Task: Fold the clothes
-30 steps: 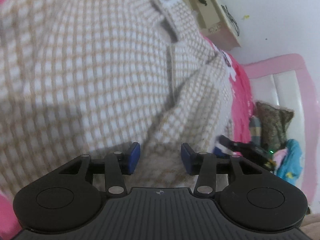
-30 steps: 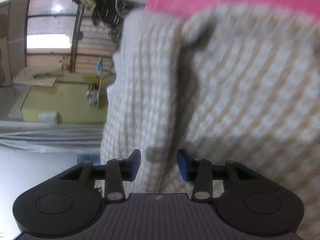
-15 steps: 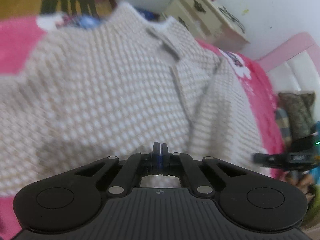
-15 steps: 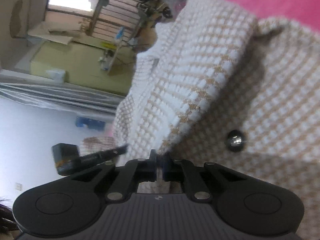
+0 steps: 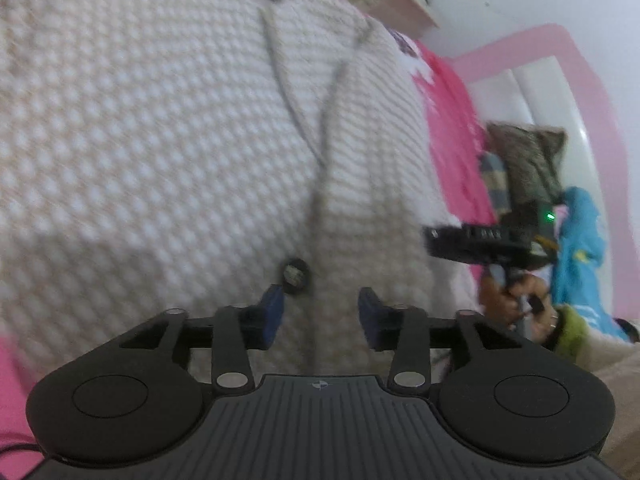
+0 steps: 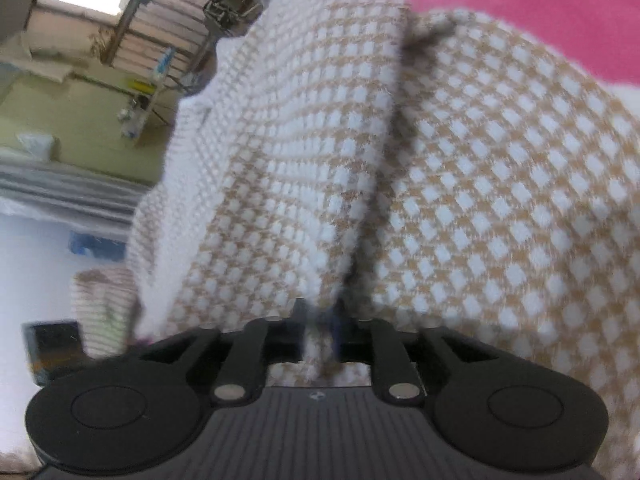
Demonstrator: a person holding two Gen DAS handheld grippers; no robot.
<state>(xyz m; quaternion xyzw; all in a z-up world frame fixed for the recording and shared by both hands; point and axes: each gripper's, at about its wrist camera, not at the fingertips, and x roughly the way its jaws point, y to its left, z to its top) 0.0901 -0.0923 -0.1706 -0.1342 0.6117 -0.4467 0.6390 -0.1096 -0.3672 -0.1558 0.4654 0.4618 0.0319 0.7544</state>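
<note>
1. In the left wrist view we see our left tongs with the blue pads standing apart and nothing pinched between them; the jaws have just been opening.
2. The beige-and-white checked cardigan fills most of that frame, spread over the pink bedspread, and a dark button sits just above the left pad.
3. At the right edge of that frame a hand grips our right tongs, seen blurred from the side.
4. In the right wrist view our right tongs stand narrow, with a fold of the cardigan rising between the pads; the jaws have just been opening, and we cannot tell whether they press on the cloth.
5. The bedspread shows in the upper right of that frame.
</note>
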